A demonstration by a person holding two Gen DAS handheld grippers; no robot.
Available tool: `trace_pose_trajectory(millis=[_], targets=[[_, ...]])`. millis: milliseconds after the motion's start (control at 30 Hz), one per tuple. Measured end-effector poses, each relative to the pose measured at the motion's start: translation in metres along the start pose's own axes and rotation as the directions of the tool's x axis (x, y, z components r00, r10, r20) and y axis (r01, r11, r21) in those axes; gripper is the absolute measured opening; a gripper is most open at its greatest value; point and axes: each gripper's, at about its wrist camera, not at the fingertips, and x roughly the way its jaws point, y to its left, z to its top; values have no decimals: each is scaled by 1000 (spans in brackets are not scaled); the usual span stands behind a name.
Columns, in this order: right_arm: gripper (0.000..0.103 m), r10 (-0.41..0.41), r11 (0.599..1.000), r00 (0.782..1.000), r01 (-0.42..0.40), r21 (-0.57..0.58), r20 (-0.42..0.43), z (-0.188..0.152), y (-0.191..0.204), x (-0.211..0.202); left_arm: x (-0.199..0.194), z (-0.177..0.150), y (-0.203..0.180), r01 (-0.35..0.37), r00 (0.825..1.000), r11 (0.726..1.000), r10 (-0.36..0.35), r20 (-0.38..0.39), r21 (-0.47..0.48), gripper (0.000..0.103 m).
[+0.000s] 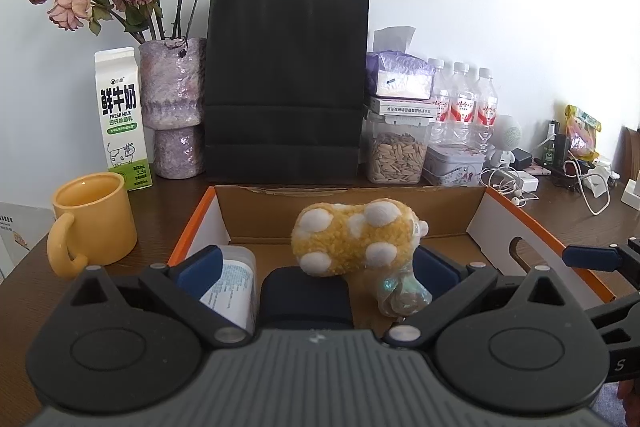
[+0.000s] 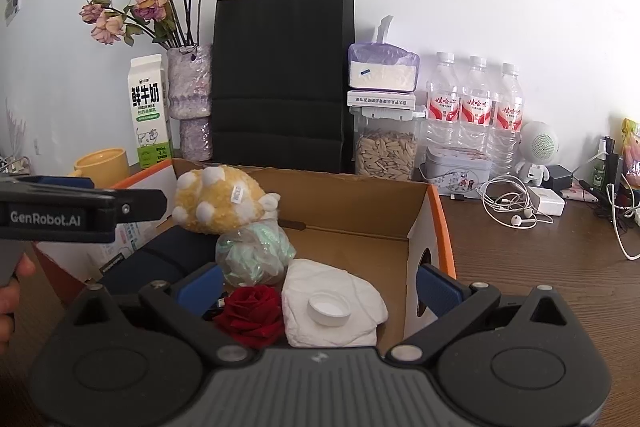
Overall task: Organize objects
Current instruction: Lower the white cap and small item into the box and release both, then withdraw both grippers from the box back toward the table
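An open cardboard box (image 1: 256, 213) with orange outer sides sits on the brown table; it also shows in the right wrist view (image 2: 360, 203). In it lie a yellow plush toy with white spots (image 1: 352, 239) (image 2: 220, 201), an iridescent wrapped bundle (image 1: 404, 293) (image 2: 252, 251), a dark blue case (image 1: 306, 293) (image 2: 160, 259) and a clear labelled container (image 1: 234, 285). A red rose (image 2: 252, 311) and a white mask with a round cap (image 2: 332, 307) lie near the front. My left gripper (image 1: 316, 269) is open over the box. My right gripper (image 2: 320, 281) is open and empty above the rose and mask.
A yellow mug (image 1: 94, 223), milk carton (image 1: 120, 119), vase of dried roses (image 1: 174, 107), black paper bag (image 1: 286, 79), seed jar (image 1: 396, 151), tin (image 1: 454, 163), water bottles (image 1: 464, 103) and tangled cables (image 2: 516, 207) stand behind and right of the box.
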Motion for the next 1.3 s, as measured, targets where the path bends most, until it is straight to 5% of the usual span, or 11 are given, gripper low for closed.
trace_pose_trajectory(millis=[1300], targets=[[103, 2, 999, 999, 0, -40, 33, -17, 8, -106, -106, -15, -6, -38, 999, 999, 38, -4, -11, 103]])
